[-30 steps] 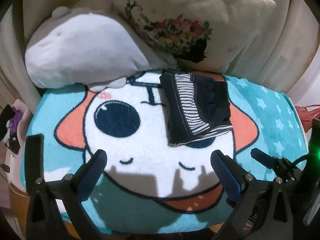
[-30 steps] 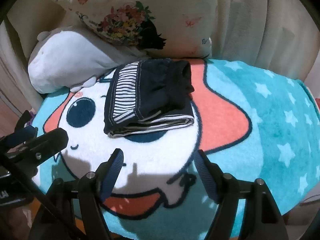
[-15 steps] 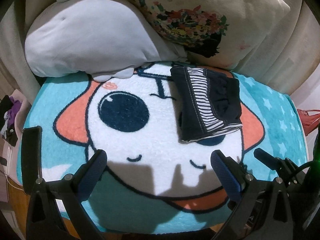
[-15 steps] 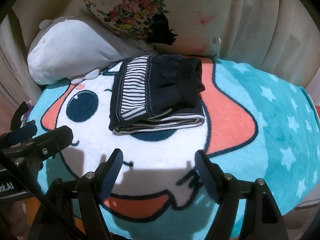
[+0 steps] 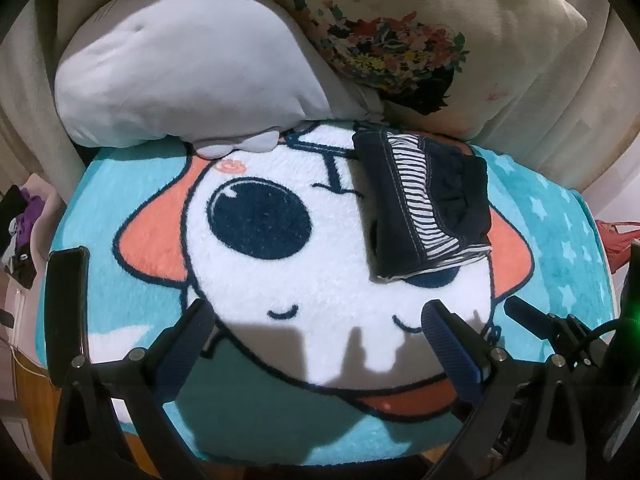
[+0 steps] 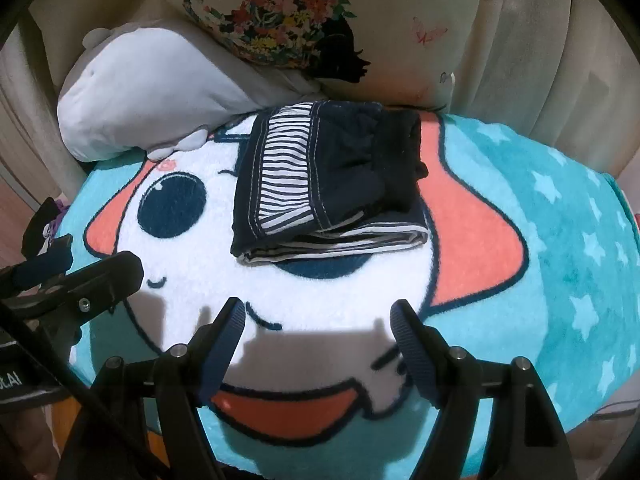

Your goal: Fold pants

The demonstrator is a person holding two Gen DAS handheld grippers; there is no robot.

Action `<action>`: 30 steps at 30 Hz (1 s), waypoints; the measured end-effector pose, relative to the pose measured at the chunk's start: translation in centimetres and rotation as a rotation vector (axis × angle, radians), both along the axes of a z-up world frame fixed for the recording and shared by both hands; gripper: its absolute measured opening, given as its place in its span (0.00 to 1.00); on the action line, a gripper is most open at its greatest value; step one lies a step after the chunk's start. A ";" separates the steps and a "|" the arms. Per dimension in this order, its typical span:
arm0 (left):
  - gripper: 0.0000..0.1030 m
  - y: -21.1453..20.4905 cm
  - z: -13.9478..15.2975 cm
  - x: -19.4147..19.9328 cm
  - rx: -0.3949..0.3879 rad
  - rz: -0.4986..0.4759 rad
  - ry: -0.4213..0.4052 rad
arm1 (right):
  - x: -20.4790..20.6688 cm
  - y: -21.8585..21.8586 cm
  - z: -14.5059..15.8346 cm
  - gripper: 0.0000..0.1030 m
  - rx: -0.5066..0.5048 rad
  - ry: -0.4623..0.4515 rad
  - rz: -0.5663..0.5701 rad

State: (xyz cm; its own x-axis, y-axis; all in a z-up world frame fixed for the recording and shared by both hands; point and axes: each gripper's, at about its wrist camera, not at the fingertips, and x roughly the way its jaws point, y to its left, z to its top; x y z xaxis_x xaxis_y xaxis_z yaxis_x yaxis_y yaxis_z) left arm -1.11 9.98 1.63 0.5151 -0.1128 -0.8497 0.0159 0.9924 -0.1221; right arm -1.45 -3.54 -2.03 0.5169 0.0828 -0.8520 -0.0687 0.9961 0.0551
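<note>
The pants (image 5: 424, 204) lie folded into a compact dark navy bundle with a striped panel, on the cartoon-face blanket (image 5: 304, 280). They also show in the right wrist view (image 6: 328, 180). My left gripper (image 5: 316, 328) is open and empty, held back over the blanket's near part, left of the pants. My right gripper (image 6: 318, 320) is open and empty, just in front of the pants' near edge. Neither gripper touches the pants.
A grey plush pillow (image 5: 188, 72) and a floral cushion (image 5: 400, 32) lie behind the blanket, close to the pants' far edge. The right gripper's fingers show at the right in the left wrist view (image 5: 532, 320). Clutter (image 5: 20, 224) sits at the far left.
Both grippers have drawn back and tilted slightly, so the pants sit a little farther and higher in both views. The pants have not moved. Both grippers stay open.
</note>
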 end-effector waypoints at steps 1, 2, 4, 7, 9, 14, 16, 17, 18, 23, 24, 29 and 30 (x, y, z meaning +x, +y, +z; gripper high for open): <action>1.00 0.0 0.0 0.0 0.000 -0.001 -0.001 | 0.0 0.1 0.0 0.77 -0.001 0.000 0.000; 1.00 0.0 0.0 0.0 0.000 -0.002 -0.001 | 0.0 0.1 0.0 0.77 -0.001 0.000 0.000; 1.00 0.0 0.1 0.0 0.001 -0.002 -0.001 | 0.0 0.1 0.0 0.77 -0.002 -0.001 0.000; 1.00 0.1 0.1 -0.1 0.000 -0.006 -0.005 | -0.1 0.1 0.1 0.78 -0.002 -0.003 -0.003; 1.00 0.0 0.2 -0.3 -0.001 -0.010 -0.006 | -0.2 0.2 0.0 0.78 -0.001 0.001 -0.006; 1.00 -0.1 0.0 -0.3 -0.009 -0.018 0.005 | -0.2 0.1 0.0 0.78 -0.003 0.005 -0.009; 1.00 -0.2 0.0 -0.3 -0.013 -0.021 0.006 | -0.3 0.1 -0.1 0.78 -0.004 0.008 -0.013; 1.00 -0.2 0.0 -0.3 -0.014 -0.023 0.006 | -0.3 0.0 -0.1 0.78 -0.005 0.009 -0.013; 1.00 -0.2 0.0 -0.3 -0.015 -0.025 0.006 | -0.3 0.0 -0.1 0.78 -0.006 0.010 -0.015; 1.00 -0.2 -0.2 -0.1 -0.026 -0.036 0.016 | -0.2 -0.2 -0.2 0.78 -0.015 0.012 -0.030; 1.00 -0.2 -0.3 -0.1 -0.028 -0.037 0.017 | -0.2 -0.2 -0.2 0.78 -0.016 0.012 -0.033; 1.00 -0.3 -0.5 0.1 -0.039 -0.044 0.026 | -0.1 -0.2 -0.1 0.78 -0.026 0.011 -0.045; 1.00 -0.3 -0.6 0.2 -0.041 -0.047 0.028 | -0.1 -0.3 -0.1 0.78 -0.026 0.011 -0.047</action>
